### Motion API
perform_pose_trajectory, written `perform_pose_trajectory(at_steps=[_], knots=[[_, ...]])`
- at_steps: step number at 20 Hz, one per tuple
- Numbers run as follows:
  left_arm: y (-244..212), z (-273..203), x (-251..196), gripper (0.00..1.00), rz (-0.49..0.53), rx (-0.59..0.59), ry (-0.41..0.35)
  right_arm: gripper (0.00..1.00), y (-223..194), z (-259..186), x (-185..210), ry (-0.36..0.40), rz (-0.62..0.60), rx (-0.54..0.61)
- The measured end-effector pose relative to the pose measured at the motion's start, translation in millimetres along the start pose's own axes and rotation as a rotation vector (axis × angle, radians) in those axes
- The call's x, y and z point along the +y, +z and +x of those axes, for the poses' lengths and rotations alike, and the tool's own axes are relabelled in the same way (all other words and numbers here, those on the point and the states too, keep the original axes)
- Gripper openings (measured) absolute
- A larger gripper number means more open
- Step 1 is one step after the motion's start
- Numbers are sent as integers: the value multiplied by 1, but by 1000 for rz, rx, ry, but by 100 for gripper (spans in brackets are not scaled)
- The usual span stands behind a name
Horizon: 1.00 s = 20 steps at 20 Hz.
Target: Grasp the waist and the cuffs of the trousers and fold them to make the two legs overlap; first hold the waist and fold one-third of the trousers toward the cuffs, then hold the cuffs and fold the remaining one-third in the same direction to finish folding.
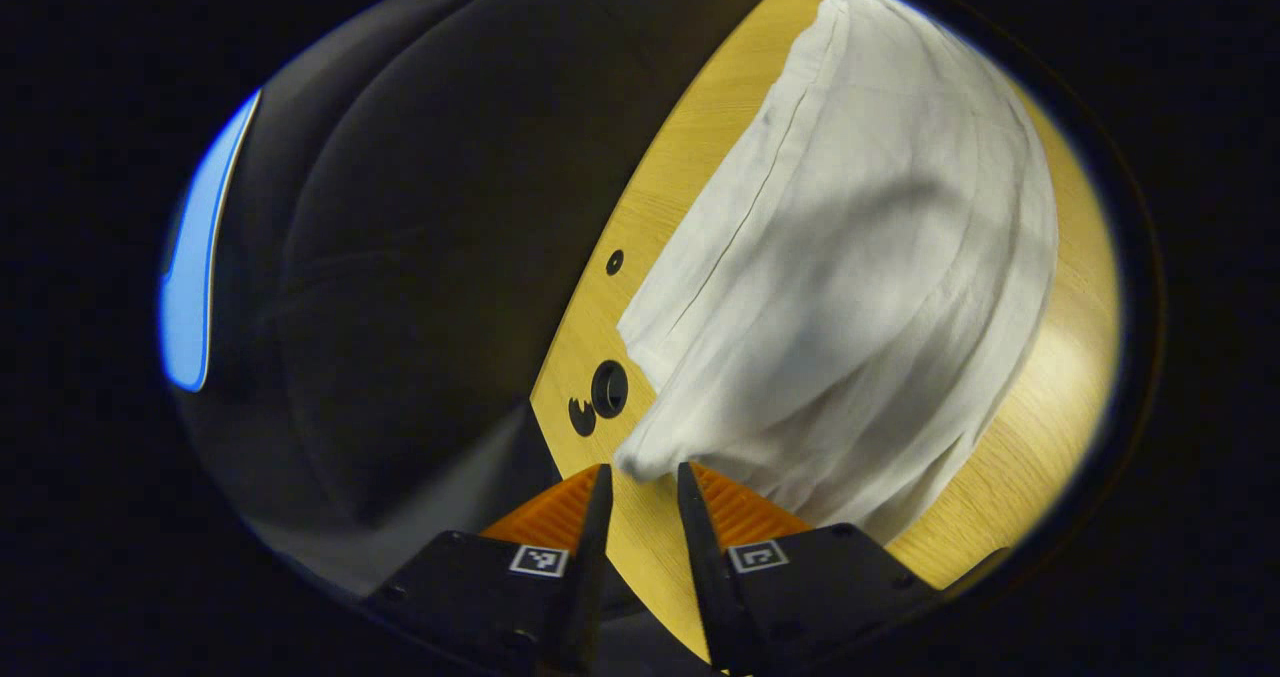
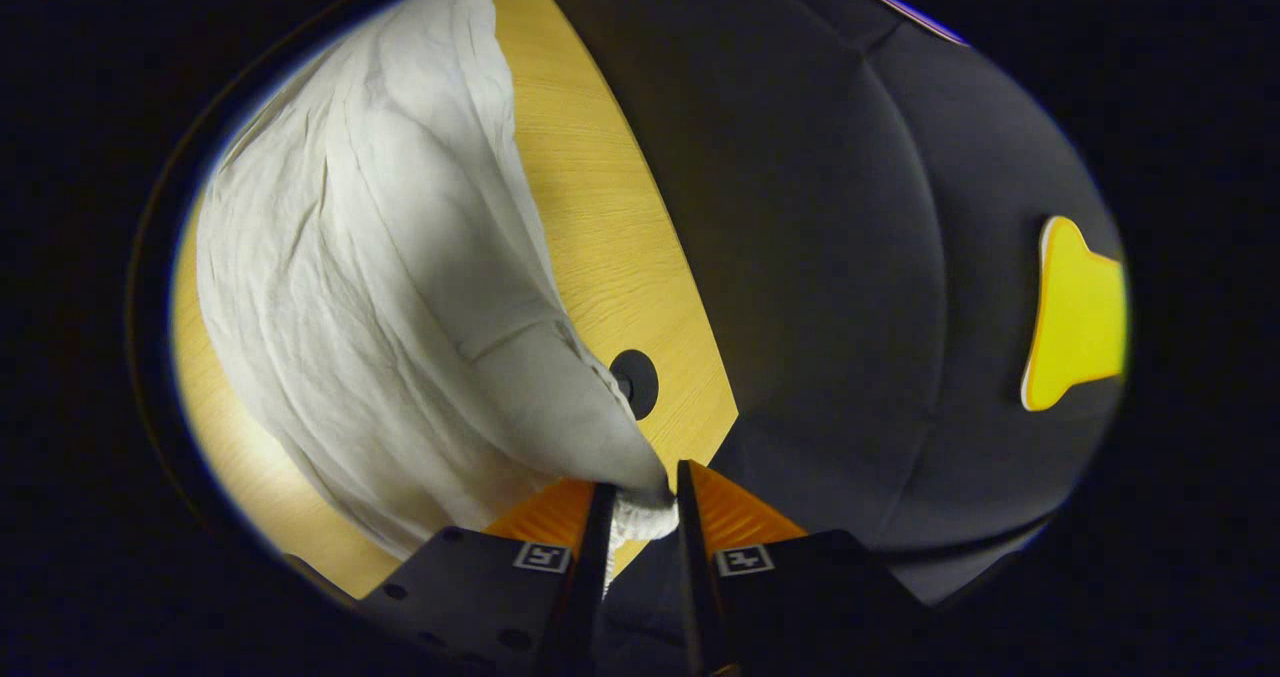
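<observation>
The trousers (image 1: 850,287) lie on the wooden table (image 1: 1050,427), near its edge by the black wall (image 1: 430,257); they show as one white, creased mass, with a long seam along the side nearest that edge in the left gripper view, and in the right gripper view (image 2: 380,287) they rise in a ridge toward the fingers; which end is waist and which is cuffs I cannot tell. As a judgement: the cloth looks lifted at two corners, so a fold seems to be in hand rather than done, but which of the folds it is the pictures do not settle, and a flat finished packet is not yet there. The left gripper (image 1: 643,477) has its fingers slightly apart, a cloth corner right at their tips; whether they pinch it I cannot tell. The right gripper (image 2: 643,502) is clamped on a bunched corner between its fingers. Count: one pair of trousers; two grippers; one table; three dark holes (image 1: 609,389) in its top in the left gripper view, one (image 2: 636,382) in the right.
</observation>
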<state>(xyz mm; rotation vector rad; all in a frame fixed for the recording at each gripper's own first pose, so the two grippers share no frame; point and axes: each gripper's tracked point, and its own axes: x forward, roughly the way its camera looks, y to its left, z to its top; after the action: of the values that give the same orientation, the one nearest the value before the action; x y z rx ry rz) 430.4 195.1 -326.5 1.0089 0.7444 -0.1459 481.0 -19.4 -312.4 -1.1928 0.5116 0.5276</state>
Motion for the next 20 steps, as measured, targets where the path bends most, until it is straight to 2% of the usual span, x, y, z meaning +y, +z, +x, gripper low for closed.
perform_pose_trajectory(at_steps=[1,3,4,5,6,7,8,11,12,16,20], knots=[[-2,-8,-1,54,-46,-5,-2,63,-2,-4,3,4,43,3],[-11,-22,-3,82,-138,-5,5,88,-5,-12,-1,-6,137,2],[-15,-28,-7,85,-191,-4,0,91,-6,-19,0,-5,196,2],[-18,-39,-8,95,-244,-9,6,96,-8,-25,1,-1,255,4],[-20,-50,-10,95,-303,-14,7,96,-11,-33,1,-3,318,14],[-22,-62,-11,95,-366,-25,12,92,-11,-41,0,-2,391,4],[-23,-76,-11,95,-433,-38,19,98,-8,-49,-2,-7,470,-10],[-30,-126,-9,96,-602,-65,56,98,-12,-73,-8,-25,663,-31],[-32,-149,-4,96,-661,-81,90,98,-16,-80,-9,-24,723,-30],[-43,-215,17,96,-748,-114,233,98,-33,-82,0,-22,936,-9],[-46,-256,-2,97,-839,-116,227,98,-36,-82,11,1,1132,-20]])
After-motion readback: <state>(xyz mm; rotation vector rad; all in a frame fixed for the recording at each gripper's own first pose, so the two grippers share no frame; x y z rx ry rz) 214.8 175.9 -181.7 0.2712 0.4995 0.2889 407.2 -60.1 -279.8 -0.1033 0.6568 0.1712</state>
